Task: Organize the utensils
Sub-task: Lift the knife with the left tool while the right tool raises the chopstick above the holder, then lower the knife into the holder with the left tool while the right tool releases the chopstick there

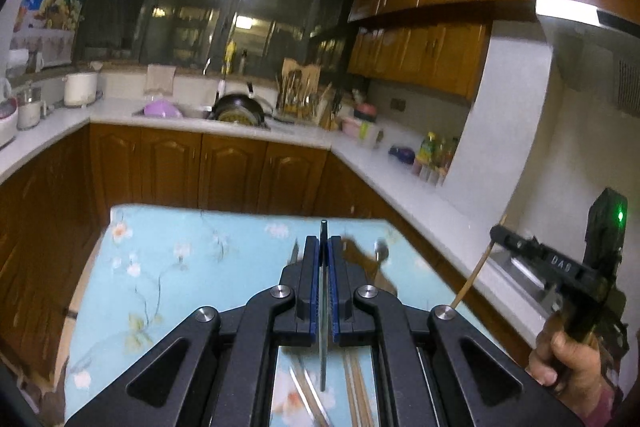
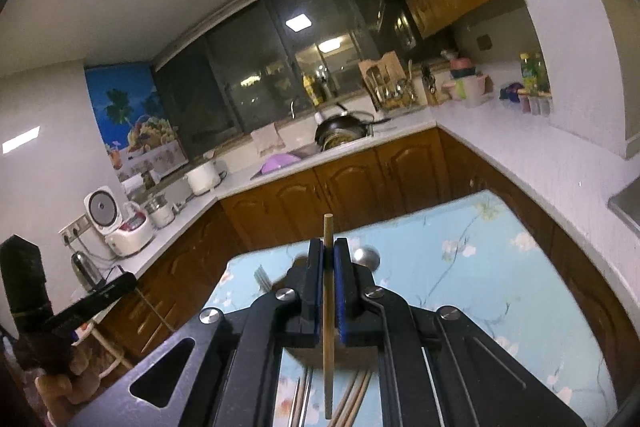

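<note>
Room: kitchen at night, wooden cabinets, a floral blue table (image 1: 168,267) below both of your grippers.
Left gripper (image 1: 323,247): clamped on a thin dark metal utensil (image 1: 323,307); its long axis runs straight along the fingers, tip poking out past them. Which kind of utensil, you cannot tell.
On the table: a fork (image 2: 262,277) to the left, a spoon (image 2: 366,257) to the right, more chopsticks and metal pieces (image 2: 352,399) lying near, under the grippers.
Right gripper (image 2: 329,247): clenched on one wooden chopstick (image 2: 328,327), also lengthwise between the fingers.
Key relation: both pieces are lifted off the table; judging by this, each hand must carry its own piece to its group.
</note>
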The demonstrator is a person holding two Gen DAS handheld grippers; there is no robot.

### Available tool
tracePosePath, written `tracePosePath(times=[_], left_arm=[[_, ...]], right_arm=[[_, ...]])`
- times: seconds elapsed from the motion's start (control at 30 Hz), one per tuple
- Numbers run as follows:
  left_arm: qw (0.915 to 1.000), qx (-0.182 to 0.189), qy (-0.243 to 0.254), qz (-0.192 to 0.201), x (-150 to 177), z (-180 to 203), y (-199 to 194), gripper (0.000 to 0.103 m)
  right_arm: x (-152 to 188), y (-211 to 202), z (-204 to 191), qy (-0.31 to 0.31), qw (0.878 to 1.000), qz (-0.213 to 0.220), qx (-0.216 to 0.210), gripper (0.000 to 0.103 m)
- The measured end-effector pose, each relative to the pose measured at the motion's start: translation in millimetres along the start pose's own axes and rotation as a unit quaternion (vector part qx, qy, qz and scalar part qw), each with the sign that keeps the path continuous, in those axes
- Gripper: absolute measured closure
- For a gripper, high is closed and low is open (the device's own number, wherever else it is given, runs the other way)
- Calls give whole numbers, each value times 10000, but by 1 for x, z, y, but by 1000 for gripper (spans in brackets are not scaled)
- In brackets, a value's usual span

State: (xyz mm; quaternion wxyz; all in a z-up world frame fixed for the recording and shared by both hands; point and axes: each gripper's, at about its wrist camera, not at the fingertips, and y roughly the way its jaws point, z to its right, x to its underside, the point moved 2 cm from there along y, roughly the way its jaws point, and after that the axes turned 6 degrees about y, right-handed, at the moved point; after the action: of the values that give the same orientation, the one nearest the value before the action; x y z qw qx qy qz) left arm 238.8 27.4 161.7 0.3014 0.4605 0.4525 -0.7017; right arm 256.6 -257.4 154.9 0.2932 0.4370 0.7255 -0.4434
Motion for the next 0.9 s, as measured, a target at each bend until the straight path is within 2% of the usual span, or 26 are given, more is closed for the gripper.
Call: tracePosePath(times=[0.23, 0.4, 0.7, 0.83, 0.9], left_arm=[[9987, -157, 74, 480, -23, -3, 38, 101], [9980, -304, 20, 553, -13, -8, 74, 101], [9982, -526, -216, 216, 37, -9, 150, 101], [9983, -495, -299, 14, 50, -8, 170, 101], [9983, -487, -304, -58, 51, -9, 176, 101]], right_arm=[[-45, 20, -5, 9, 9985, 538, 35, 98], [-57, 44, 2, 78, 9974, 703, 106, 98], [-7, 96, 25, 103, 9992, 274, 287, 98], [9, 109, 33, 141, 9994, 62, 302, 98], [15, 108, 33, 94, 9994, 103, 308, 98]])
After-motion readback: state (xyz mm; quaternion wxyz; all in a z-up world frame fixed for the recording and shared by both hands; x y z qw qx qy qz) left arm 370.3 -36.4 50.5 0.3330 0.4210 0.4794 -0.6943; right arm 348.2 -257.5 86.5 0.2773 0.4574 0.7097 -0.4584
